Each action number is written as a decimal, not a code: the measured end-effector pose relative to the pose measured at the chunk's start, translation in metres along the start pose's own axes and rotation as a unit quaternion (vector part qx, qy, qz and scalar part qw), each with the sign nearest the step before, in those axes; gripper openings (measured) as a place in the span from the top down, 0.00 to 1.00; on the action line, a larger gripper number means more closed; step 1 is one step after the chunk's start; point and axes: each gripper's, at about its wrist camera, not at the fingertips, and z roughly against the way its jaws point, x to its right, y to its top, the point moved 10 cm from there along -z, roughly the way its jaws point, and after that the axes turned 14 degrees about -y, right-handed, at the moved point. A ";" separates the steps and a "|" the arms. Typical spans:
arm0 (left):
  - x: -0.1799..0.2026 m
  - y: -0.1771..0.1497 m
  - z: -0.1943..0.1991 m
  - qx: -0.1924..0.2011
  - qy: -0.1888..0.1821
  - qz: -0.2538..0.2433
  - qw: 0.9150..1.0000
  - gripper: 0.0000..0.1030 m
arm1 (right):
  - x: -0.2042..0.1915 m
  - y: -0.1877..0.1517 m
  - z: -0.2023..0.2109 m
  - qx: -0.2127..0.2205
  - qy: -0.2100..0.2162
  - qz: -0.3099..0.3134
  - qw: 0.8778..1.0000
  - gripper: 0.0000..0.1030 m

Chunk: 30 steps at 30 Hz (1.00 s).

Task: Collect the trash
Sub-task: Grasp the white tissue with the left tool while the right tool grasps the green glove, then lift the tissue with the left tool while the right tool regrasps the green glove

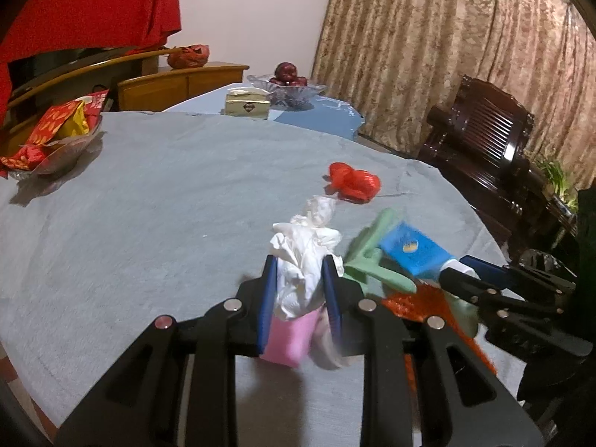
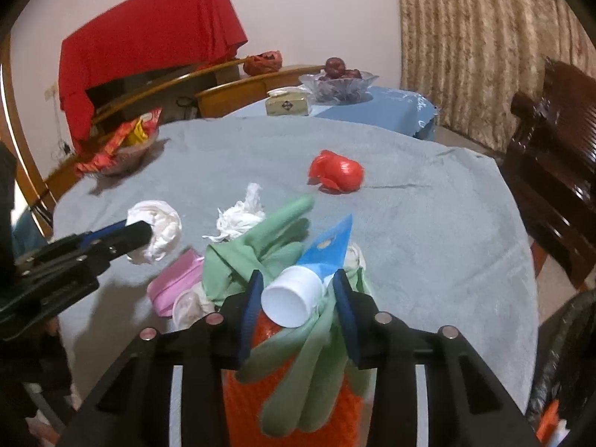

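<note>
My left gripper is shut on a crumpled white tissue, held above the grey tablecloth; a pink packet lies below it. My right gripper is shut on a blue tube with a white cap, together with a green rubber glove and an orange net. A second white tissue and a red plastic bag lie on the table beyond. In the right wrist view the left gripper holds its tissue.
A glass bowl of red snack packets stands at the far left. A tissue box and a fruit bowl stand on the blue table behind. A dark wooden chair is at the right. A black trash bag hangs at the table's right edge.
</note>
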 end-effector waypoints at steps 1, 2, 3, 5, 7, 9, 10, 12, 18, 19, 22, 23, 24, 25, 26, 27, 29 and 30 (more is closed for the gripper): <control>0.004 -0.001 0.000 -0.001 -0.004 -0.001 1.000 0.77 | 0.006 -0.003 0.003 -0.004 0.001 -0.003 1.000 0.63; 0.010 -0.002 0.000 -0.002 -0.010 -0.001 1.000 0.77 | 0.011 -0.007 0.004 -0.011 0.001 -0.003 1.000 0.61; 0.012 -0.002 -0.001 -0.003 -0.013 -0.001 1.000 0.77 | 0.017 -0.011 0.004 -0.017 -0.008 -0.004 1.000 0.58; 0.020 -0.007 -0.004 -0.008 -0.020 -0.001 1.000 0.77 | 0.025 -0.017 0.005 -0.022 -0.020 -0.001 1.000 0.58; 0.027 -0.011 -0.006 -0.013 -0.025 -0.004 1.000 0.77 | 0.033 -0.021 0.005 -0.025 -0.036 0.002 0.999 0.58; 0.033 -0.014 -0.009 -0.017 -0.029 -0.006 0.999 0.77 | 0.041 -0.022 0.009 -0.022 -0.041 -0.006 0.999 0.56; 0.036 -0.016 -0.011 -0.019 -0.031 -0.005 0.999 0.77 | 0.043 -0.021 0.011 -0.020 -0.043 -0.007 0.999 0.55; 0.038 -0.016 -0.012 -0.021 -0.031 -0.008 0.999 0.77 | 0.045 -0.018 0.017 -0.009 -0.044 -0.005 0.999 0.55; 0.039 -0.014 -0.011 -0.018 -0.028 -0.012 0.999 0.77 | 0.037 -0.008 0.033 0.013 -0.025 0.006 1.000 0.55; 0.039 -0.014 -0.011 -0.018 -0.028 -0.012 0.999 0.77 | 0.036 -0.008 0.032 0.013 -0.025 0.011 1.000 0.56; 0.039 -0.015 -0.011 -0.017 -0.025 -0.012 0.999 0.77 | 0.031 -0.012 0.027 0.004 -0.017 0.010 1.000 0.61; 0.038 -0.015 -0.010 -0.017 -0.023 -0.013 1.000 0.77 | 0.029 -0.012 0.027 0.004 -0.014 0.008 1.000 0.63; 0.037 -0.015 -0.009 -0.017 -0.022 -0.013 1.000 0.77 | 0.025 -0.012 0.029 0.006 -0.007 0.009 1.000 0.63; 0.036 -0.015 -0.008 -0.017 -0.021 -0.013 1.000 0.77 | 0.022 -0.013 0.031 0.006 -0.001 0.013 1.000 0.63; 0.033 -0.016 -0.007 -0.016 -0.018 -0.013 1.000 0.77 | 0.017 -0.013 0.033 0.007 0.006 0.018 1.000 0.63; 0.031 -0.016 -0.006 -0.016 -0.017 -0.012 1.000 0.77 | 0.013 -0.014 0.035 0.007 0.009 0.025 1.000 0.63; 0.027 -0.015 -0.005 -0.016 -0.015 -0.008 1.000 0.77 | 0.010 -0.016 0.034 0.008 0.000 0.036 0.999 0.63; 0.025 -0.015 -0.004 -0.016 -0.014 -0.007 1.000 0.77 | 0.013 -0.017 0.032 0.007 -0.011 0.039 0.999 0.63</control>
